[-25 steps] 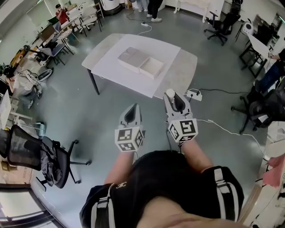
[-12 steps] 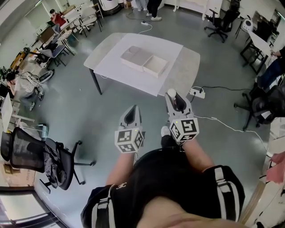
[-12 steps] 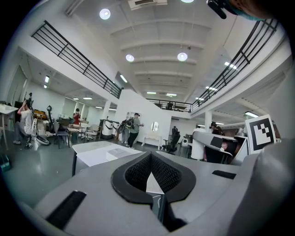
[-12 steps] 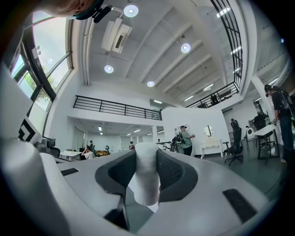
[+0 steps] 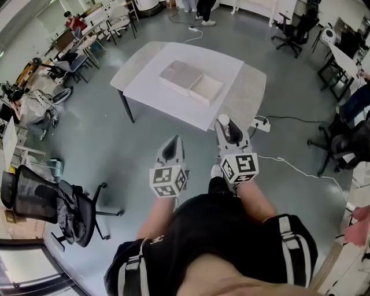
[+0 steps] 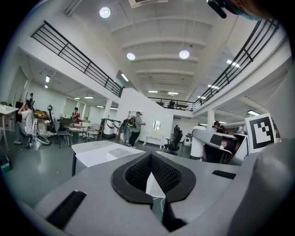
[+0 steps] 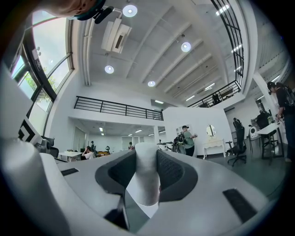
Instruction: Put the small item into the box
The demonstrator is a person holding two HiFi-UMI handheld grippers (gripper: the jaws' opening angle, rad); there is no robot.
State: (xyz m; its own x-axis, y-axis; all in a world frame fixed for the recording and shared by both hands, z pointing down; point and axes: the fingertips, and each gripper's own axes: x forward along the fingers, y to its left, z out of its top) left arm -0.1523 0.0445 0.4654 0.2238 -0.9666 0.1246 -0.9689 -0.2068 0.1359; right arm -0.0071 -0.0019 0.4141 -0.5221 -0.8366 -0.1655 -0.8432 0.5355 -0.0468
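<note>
An open white box (image 5: 206, 90) with its lid (image 5: 181, 76) beside it rests on a white sheet on the grey table (image 5: 248, 95), some way ahead of me across the floor. My right gripper (image 5: 223, 124) is held up in front of my body, shut on a small white cylindrical item (image 7: 146, 177) that stands upright between its dark pads. At the same height my left gripper (image 5: 172, 143) has its jaws together and nothing in them. The table (image 6: 94, 155) also shows far off in the left gripper view.
A black office chair (image 5: 49, 202) stands on the floor at my left. A power strip (image 5: 261, 123) and its white cable lie on the floor right of the table. More chairs, desks and people (image 5: 202, 8) line the room's edges.
The table and box have shifted slightly lower and rightward in the head view as I come nearer. Both grippers keep the same pose, the right still holding the white item.
</note>
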